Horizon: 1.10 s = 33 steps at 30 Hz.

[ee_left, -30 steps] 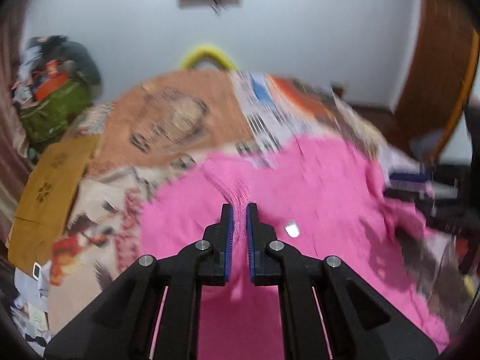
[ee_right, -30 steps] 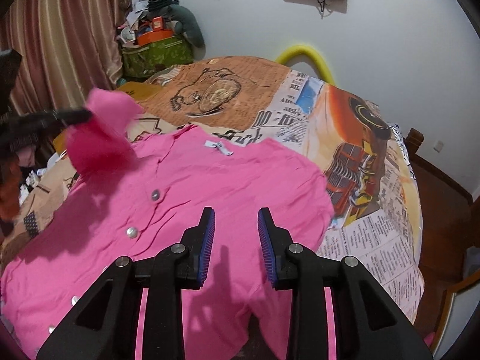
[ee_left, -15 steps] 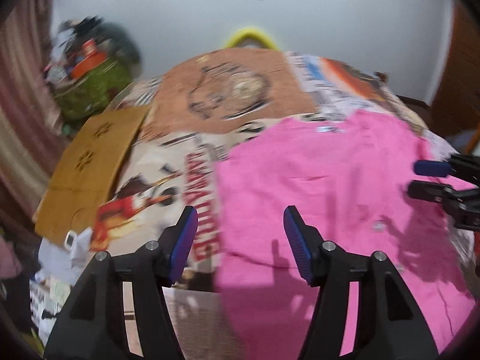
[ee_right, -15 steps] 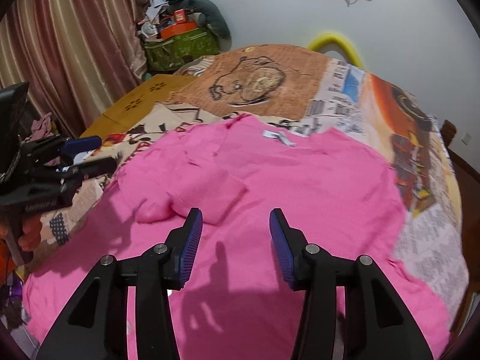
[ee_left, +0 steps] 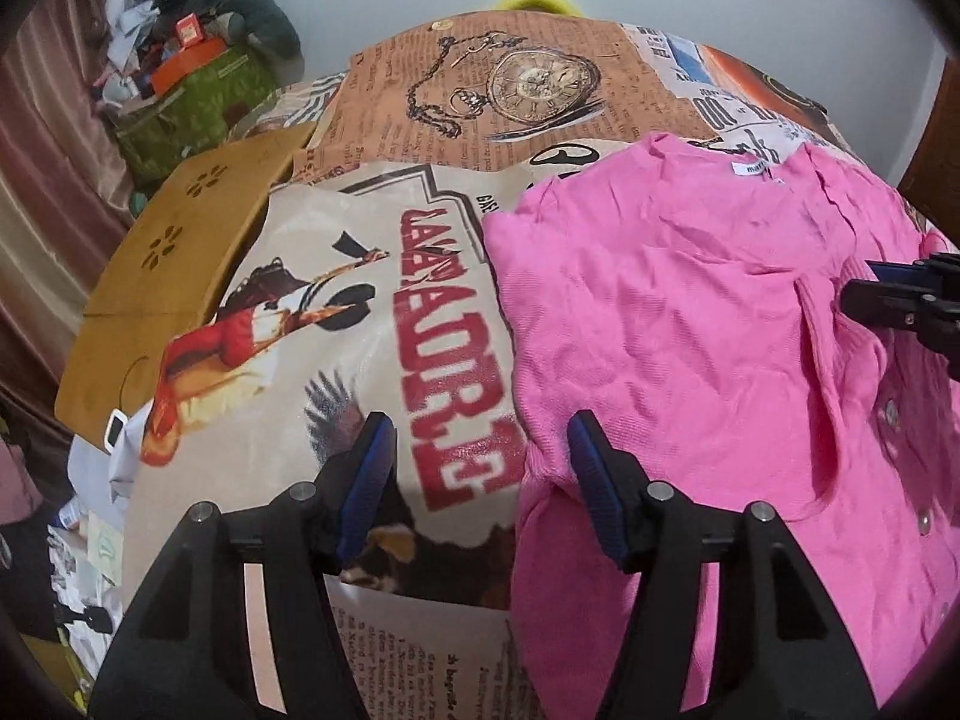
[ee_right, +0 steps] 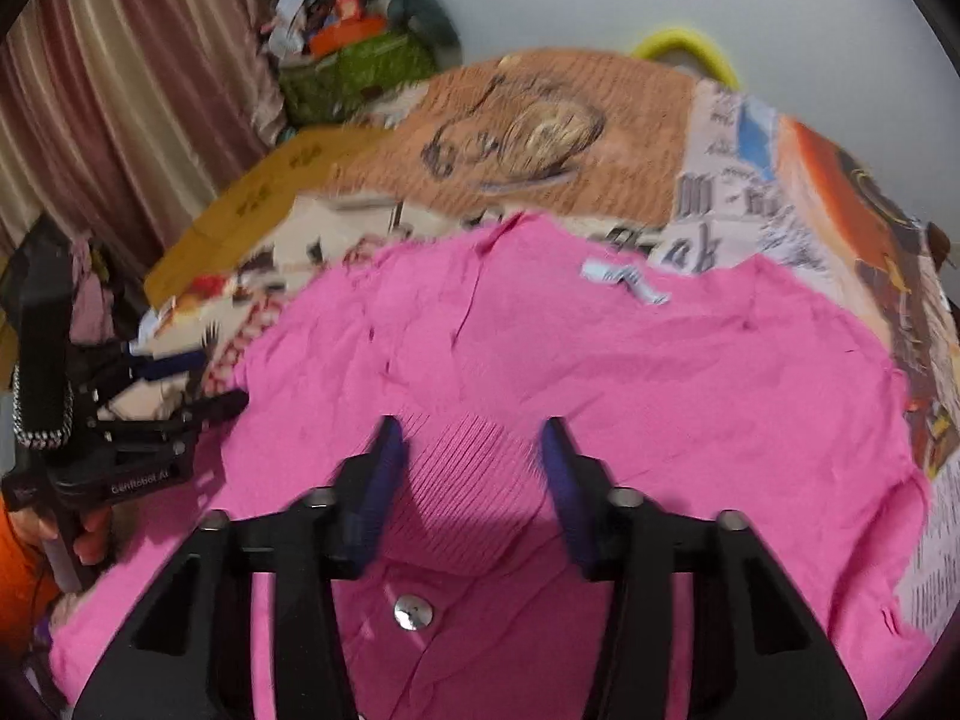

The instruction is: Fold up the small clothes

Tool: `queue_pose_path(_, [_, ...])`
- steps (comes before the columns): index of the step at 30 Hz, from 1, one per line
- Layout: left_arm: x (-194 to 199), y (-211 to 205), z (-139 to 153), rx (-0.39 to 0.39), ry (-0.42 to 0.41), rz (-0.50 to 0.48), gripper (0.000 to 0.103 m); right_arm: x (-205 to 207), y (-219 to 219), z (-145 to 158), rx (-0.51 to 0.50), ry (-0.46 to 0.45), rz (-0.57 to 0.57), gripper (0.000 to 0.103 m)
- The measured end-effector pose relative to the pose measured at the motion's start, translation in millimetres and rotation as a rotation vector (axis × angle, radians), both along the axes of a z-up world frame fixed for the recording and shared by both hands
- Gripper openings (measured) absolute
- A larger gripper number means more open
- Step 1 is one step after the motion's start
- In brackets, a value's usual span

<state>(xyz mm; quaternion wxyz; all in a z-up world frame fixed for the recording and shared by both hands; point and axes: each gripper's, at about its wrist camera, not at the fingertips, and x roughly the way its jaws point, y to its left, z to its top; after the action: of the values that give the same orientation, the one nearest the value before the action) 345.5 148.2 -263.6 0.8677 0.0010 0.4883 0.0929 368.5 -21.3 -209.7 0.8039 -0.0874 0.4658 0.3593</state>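
The left gripper [ee_left: 480, 456] is shown released, its jaws spread wide over the left edge of the pink shirt [ee_left: 690, 330], with nothing pressed between them. The right gripper [ee_right: 471, 450] is seen with jaws apart that have just been closing; a ribbed fold of the shirt lies between them, and contact by the pads cannot be told through the blur. The shirt is spread flat on a bedspread [ee_left: 420, 324] printed with newspaper and a pocket watch [ee_left: 540, 81]. A neck label [ee_right: 624, 279] and snap button [ee_right: 413, 611] are visible.
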Motion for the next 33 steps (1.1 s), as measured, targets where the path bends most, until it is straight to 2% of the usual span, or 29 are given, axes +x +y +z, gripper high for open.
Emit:
queue_pose_path(1, [0.1, 0.8, -0.3, -0.003, 0.0, 0.0, 0.061, -3.8, 0.6, 0.2, -0.014, -0.024, 0.017, 0.017])
queue_pose_path(4, [-0.9, 5.7, -1.8, -0.031, 0.0, 0.012, 0.064, -12.6, -2.3, 5.9, -0.035, -0.08, 0.036, 0.01])
queue_pose_path(9, [-2.2, 9.9, -4.3, -0.044, -0.003, 0.031, 0.068, -20.0, -29.4, 30.1, -0.033, -0.163, 0.013, 0.009])
queue_pose_path(13, [-2.8, 10.7, -5.1, -0.047, -0.006, 0.041, 0.072, -22.4, -59.6, 39.2, -0.03, -0.167, -0.012, 0.009])
queue_pose_path(16, [-2.4, 9.7, -2.6, -0.037, 0.001, 0.041, 0.072, -27.6, -77.1, 37.7, -0.094, -0.2, -0.054, 0.008])
queue_pose_path(18, [-2.8, 6.6, 2.3, -0.033, 0.001, 0.033, 0.071, -26.1, -89.3, 37.1, -0.101, -0.188, -0.089, 0.009])
queue_pose_path(21, [-5.1, -6.6, 15.0, -0.029, -0.02, -0.015, 0.071, -21.2, -101.7, 38.7, -0.056, -0.128, -0.136, 0.009])
queue_pose_path(24, [-3.1, -26.2, 29.2, -0.004, -0.052, -0.071, 0.071, -19.4, -97.2, 41.1, -0.013, -0.104, -0.137, 0.009])
queue_pose_path(26, [2.4, -40.1, 35.9, 0.01, -0.065, -0.106, 0.073, -16.1, -84.2, 41.5, 0.012, -0.088, -0.116, 0.011])
queue_pose_path(27, [4.9, -44.6, 37.3, 0.017, -0.067, -0.115, 0.074, -15.6, -78.2, 40.5, 0.02, -0.083, -0.104, 0.016])
queue_pose_path(29, [11.6, -53.2, 38.0, 0.039, -0.067, -0.125, 0.075, -12.5, -60.8, 38.6, 0.036, -0.077, -0.065, 0.027])
queue_pose_path(31, [17.2, -56.0, 36.0, 0.045, -0.06, -0.125, 0.076, -9.0, -44.4, 34.1, 0.034, -0.085, -0.043, 0.042])
queue_pose_path(33, [22.3, -53.4, 30.6, 0.036, -0.039, -0.11, 0.076, -4.0, -30.2, 28.2, 0.019, -0.095, -0.033, 0.043])
